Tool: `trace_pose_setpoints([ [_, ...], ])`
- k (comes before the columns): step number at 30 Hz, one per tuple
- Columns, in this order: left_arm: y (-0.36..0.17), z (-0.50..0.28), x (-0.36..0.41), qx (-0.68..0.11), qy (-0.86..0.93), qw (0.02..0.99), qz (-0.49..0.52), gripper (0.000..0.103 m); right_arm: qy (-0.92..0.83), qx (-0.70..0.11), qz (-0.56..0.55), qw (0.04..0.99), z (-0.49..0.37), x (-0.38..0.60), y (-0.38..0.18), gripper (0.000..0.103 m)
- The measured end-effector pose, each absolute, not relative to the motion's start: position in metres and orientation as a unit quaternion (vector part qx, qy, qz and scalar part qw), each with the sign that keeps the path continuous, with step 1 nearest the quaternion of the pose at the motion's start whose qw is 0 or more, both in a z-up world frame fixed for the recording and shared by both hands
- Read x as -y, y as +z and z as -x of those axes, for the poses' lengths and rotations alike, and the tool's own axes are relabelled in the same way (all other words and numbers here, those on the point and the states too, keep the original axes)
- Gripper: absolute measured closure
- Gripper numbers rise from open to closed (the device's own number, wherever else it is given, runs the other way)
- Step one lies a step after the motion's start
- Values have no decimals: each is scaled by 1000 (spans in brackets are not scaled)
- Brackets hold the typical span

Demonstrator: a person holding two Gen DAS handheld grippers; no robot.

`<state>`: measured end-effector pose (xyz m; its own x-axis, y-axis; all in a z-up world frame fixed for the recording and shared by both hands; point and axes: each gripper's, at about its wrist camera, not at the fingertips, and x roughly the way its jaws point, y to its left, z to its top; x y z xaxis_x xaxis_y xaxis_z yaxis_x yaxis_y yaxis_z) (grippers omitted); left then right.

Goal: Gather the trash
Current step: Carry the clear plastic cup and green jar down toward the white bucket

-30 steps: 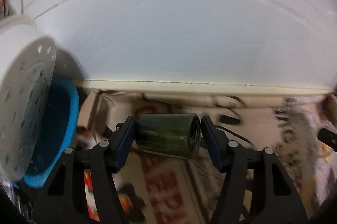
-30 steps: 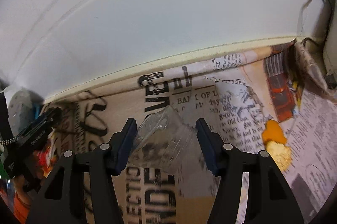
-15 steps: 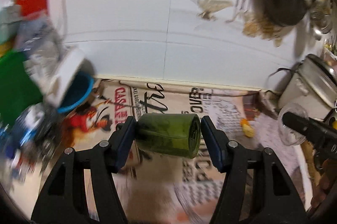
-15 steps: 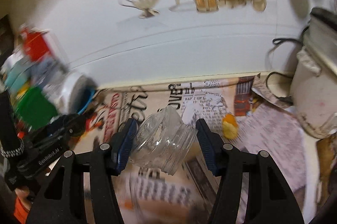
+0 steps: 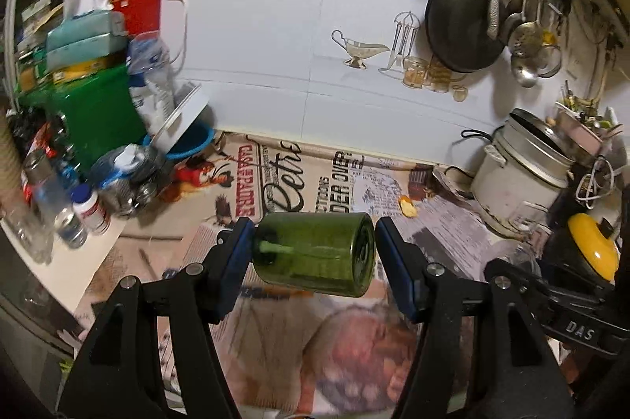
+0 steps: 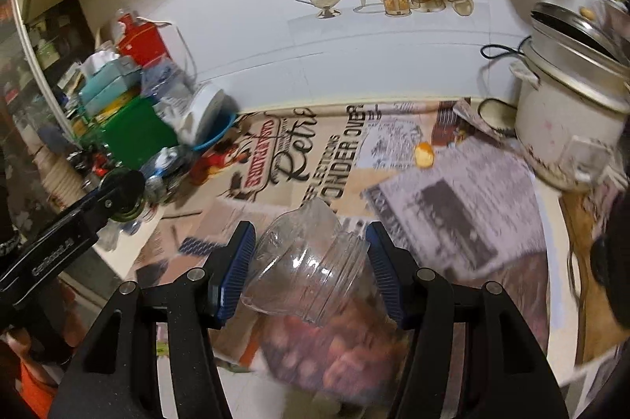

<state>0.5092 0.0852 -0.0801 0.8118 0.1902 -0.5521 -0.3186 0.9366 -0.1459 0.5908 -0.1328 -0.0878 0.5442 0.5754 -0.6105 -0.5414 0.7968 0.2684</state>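
My left gripper (image 5: 313, 253) is shut on a dark green glass jar (image 5: 315, 253), held sideways above the newspaper-covered counter (image 5: 299, 175). My right gripper (image 6: 309, 263) is shut on a crumpled clear plastic cup (image 6: 307, 265), also held above the counter. The right gripper shows at the lower right of the left wrist view (image 5: 551, 297). The left gripper's body shows at the left of the right wrist view (image 6: 78, 222). A small orange scrap (image 6: 424, 154) lies on the newspaper near the back; it also shows in the left wrist view (image 5: 407, 206).
A pile of bottles, a green box (image 5: 98, 119), a blue bowl (image 5: 189, 147) and a white lid (image 5: 181, 115) crowds the left. A white rice cooker (image 5: 523, 167) stands at the right, a yellow lid (image 5: 590, 249) near it. A black pan (image 5: 460, 21) hangs on the wall.
Both grippers have pulled back and up from the wall with their loads still held. The view has widened from the counter's back edge to the whole counter.
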Motion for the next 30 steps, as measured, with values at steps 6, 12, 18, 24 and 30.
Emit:
trace_pose_setpoints([
  [6,-97,-433,-96,-287,108,947,99,41,279,-360,-54,888,-517,144,-103,48],
  [12,-116,-352,-106,-305,84,945,81,41,235,-365,-78,898,-445,146,-123,48],
  [18,-132,-293,-105,-343,61,934,84,41,218,-391,-88,890,-394,144,-138,48],
  [24,-155,-268,-89,-373,36,923,87,41,215,-405,-77,885,-364,143,-147,48],
  [30,-194,-270,-69,-410,34,905,106,41,223,-425,-50,876,-360,147,-172,48],
])
